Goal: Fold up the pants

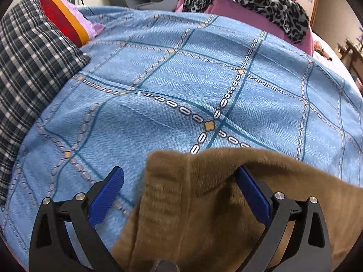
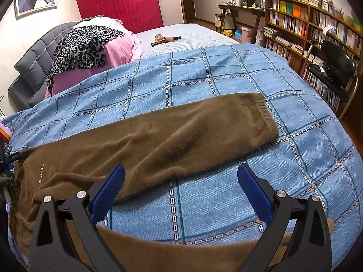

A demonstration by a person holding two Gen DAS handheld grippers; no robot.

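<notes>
Both tools gape apart: left tool (image 1: 180,188) straddles the brown fleece pants' (image 2: 158,136) waistband, right tool (image 2: 181,188) hovers between legs, ready for folding.

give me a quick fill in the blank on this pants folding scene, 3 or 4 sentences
The brown pants lie on a ____ checked blanket.
The jaws of the left gripper stand ____.
A leopard-print cloth lies over a ____ bundle.
In the right wrist view, one pant leg stretches toward the bookshelf, and its ____ is the end farthest from the right gripper.

Missing words: blue; open; pink; cuff
</notes>
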